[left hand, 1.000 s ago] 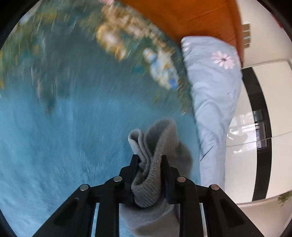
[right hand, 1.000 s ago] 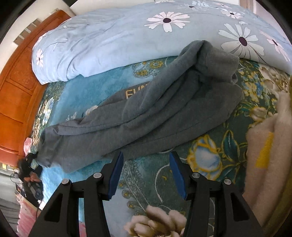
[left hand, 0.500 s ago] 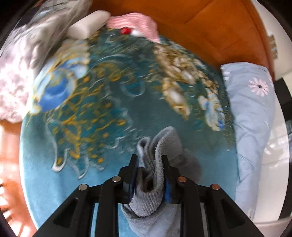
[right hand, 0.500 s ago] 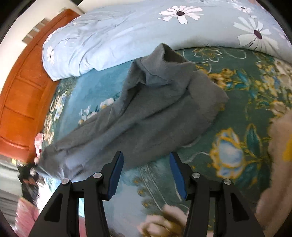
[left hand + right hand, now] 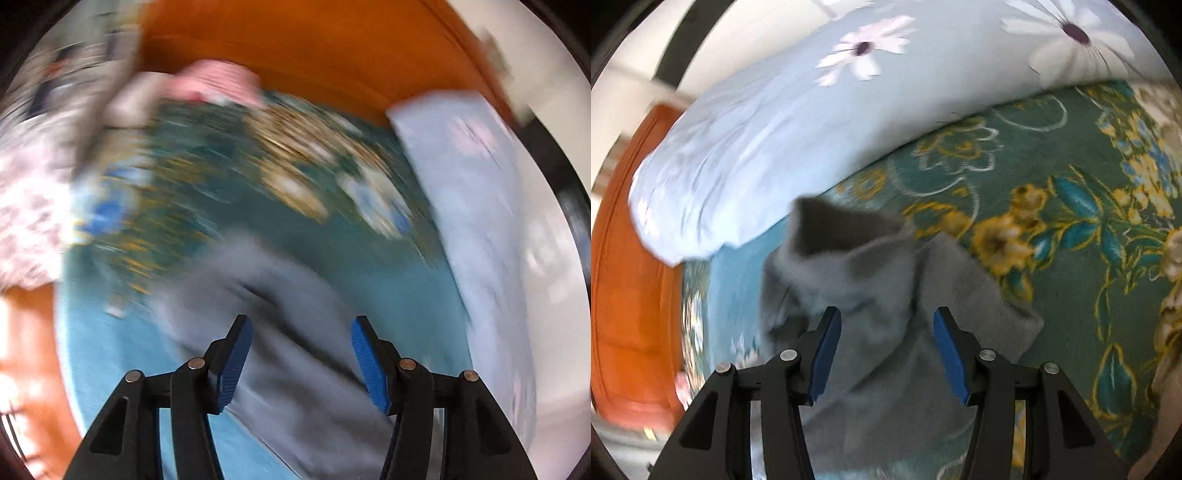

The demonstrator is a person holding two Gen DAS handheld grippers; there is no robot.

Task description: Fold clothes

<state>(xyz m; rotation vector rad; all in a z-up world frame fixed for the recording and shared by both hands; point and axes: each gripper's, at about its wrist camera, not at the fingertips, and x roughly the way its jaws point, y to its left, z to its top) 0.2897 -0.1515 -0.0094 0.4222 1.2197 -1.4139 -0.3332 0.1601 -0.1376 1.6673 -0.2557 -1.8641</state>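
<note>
A grey knit garment (image 5: 879, 291) lies bunched on the teal flowered bedspread (image 5: 1052, 177). In the right wrist view it sits under and just beyond my right gripper (image 5: 886, 325), which is open and empty above it. In the blurred left wrist view the same grey garment (image 5: 295, 325) lies flat below my left gripper (image 5: 301, 336), which is open with nothing between its blue pads (image 5: 369, 362).
A pale blue daisy quilt (image 5: 812, 110) lies rolled along the far side of the bed and also shows in the left wrist view (image 5: 480, 221). An orange wooden headboard (image 5: 295, 55) stands behind. Pink and white cloth (image 5: 218, 83) lies near the headboard.
My left gripper has opened and let go of the grey garment, which now lies on the bedspread. My right gripper has moved closer over the garment, still open.
</note>
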